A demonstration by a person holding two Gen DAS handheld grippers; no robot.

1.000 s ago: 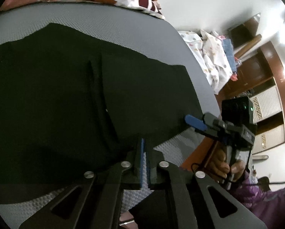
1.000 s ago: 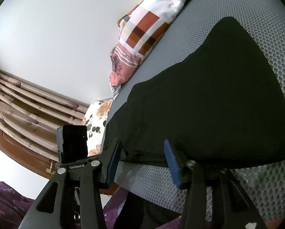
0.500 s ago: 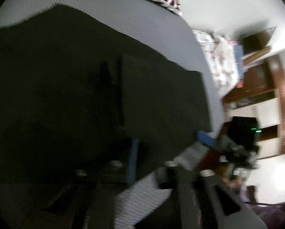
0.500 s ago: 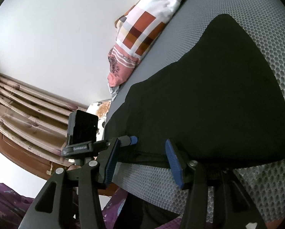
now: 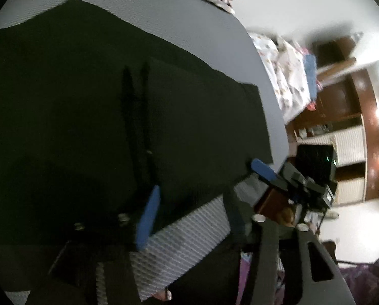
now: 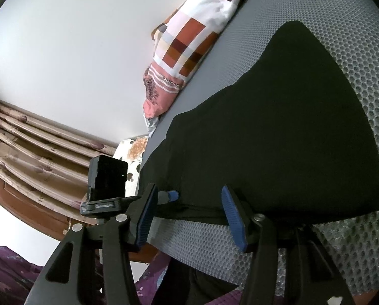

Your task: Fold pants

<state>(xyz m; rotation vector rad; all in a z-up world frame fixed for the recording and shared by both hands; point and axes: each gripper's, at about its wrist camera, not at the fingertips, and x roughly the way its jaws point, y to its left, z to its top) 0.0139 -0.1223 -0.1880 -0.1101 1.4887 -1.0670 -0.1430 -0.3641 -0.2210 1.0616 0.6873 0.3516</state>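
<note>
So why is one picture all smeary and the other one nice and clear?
Left wrist view: smeared by motion blur and dim, so the black pants look like one dark blob, with glare from the room lights at the right edge. Right wrist view: sharp and evenly lit; the mattress dimples show clearly, though the fisheye bends its edges.

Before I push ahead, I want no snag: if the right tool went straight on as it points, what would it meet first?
Most likely the near edge of the black pants, lying just beyond the open right tool on the grey mattress; depth is unclear.
</note>
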